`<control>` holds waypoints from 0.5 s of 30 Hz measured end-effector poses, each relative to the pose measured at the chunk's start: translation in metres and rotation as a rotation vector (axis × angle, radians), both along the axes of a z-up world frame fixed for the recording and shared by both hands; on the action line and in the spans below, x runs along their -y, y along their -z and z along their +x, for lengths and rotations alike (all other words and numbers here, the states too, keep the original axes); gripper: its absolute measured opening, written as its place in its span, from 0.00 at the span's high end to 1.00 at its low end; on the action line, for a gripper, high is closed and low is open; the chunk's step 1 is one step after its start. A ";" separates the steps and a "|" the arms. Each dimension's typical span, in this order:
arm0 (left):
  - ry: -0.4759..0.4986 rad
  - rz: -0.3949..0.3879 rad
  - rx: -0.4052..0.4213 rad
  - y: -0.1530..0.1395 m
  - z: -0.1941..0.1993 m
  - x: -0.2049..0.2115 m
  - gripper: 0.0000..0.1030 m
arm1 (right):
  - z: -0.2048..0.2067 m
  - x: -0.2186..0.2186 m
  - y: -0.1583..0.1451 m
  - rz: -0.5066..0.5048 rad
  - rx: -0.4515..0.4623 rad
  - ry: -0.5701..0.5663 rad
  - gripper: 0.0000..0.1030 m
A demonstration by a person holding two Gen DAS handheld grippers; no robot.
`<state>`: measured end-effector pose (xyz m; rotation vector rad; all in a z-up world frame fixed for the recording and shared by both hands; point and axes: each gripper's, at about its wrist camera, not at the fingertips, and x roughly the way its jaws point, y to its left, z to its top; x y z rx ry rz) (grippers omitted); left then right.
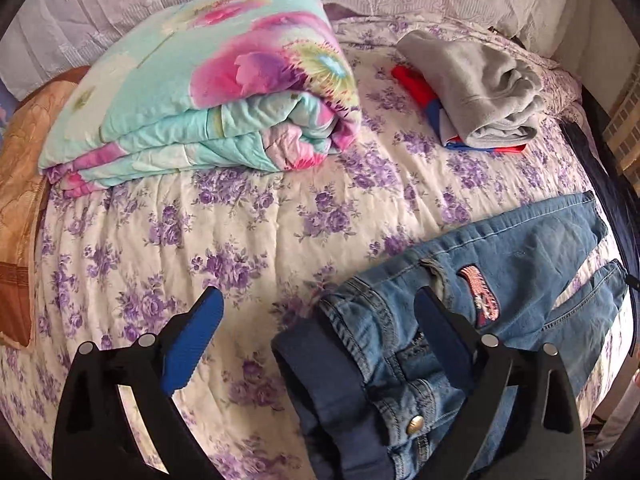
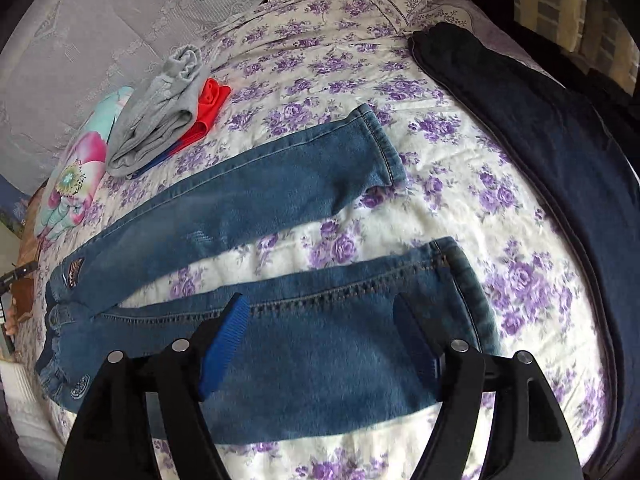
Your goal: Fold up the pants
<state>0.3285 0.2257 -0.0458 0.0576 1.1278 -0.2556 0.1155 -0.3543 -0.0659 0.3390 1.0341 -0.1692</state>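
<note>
Purple-flowered quilting covered the bed (image 2: 460, 216), and the jeans (image 2: 248, 200) lay spread flat on it, the landmark for everything else. Farthest to the left of the jeans, a brown cushion (image 1: 20, 184) sat at the bed's edge, likely just pushed out of the way. Next to it and well apart from the jeans rested a folded floral blanket (image 1: 208, 92), turquoise and pink, leaving the middle of the bed free as a working surface. Beyond the jeans' upper leg sat a folded grey garment (image 2: 160, 120) on top of a red one (image 2: 208, 104), which looked like a stack of pieces already finished.

The left gripper (image 1: 316, 340) hung over the waistband end, jaws released and wide: one blue finger stood over bare quilt, the other over the denim beside the button, with nothing pinched between them. The jeans' legs ran away from the waistband, splayed in a narrow V, probably laid out so that one leg could be brought over the other. The right gripper (image 2: 324, 344) hovered over the nearer leg, jaws also released, denim below them but not clamped. To the right of the jeans, a dark navy garment (image 2: 540, 140) stretched along the bed's far side, seemingly waiting its turn.
</note>
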 end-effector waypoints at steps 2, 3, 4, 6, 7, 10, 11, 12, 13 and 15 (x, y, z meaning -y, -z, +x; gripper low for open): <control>-0.035 -0.077 -0.118 0.027 0.020 -0.014 0.12 | -0.012 -0.008 -0.007 -0.034 0.000 0.003 0.27; -0.032 -0.127 -0.181 0.041 0.025 -0.017 0.15 | -0.017 -0.013 -0.011 -0.050 0.003 0.001 0.27; -0.008 -0.179 -0.229 0.054 0.027 -0.018 0.22 | -0.019 -0.016 -0.016 -0.068 0.008 -0.001 0.27; 0.052 -0.245 -0.276 0.071 0.025 -0.013 0.22 | -0.016 -0.025 -0.024 -0.116 0.012 -0.007 0.26; 0.074 -0.262 -0.282 0.077 0.022 -0.009 0.22 | -0.010 -0.031 -0.028 -0.142 0.014 -0.021 0.26; 0.080 -0.268 -0.219 0.076 0.009 -0.002 0.34 | 0.030 -0.066 -0.035 -0.175 0.023 -0.137 0.26; 0.089 -0.285 -0.199 0.072 0.005 -0.001 0.54 | 0.048 -0.083 -0.038 -0.165 0.036 -0.205 0.26; 0.094 -0.284 -0.162 0.066 0.000 -0.002 0.65 | 0.069 -0.102 -0.040 -0.148 0.051 -0.289 0.26; 0.111 -0.292 -0.124 0.060 -0.006 -0.002 0.67 | 0.088 -0.122 -0.043 -0.130 0.062 -0.374 0.26; 0.143 -0.275 -0.034 0.049 -0.016 -0.001 0.70 | 0.132 -0.166 -0.045 -0.076 0.061 -0.569 0.25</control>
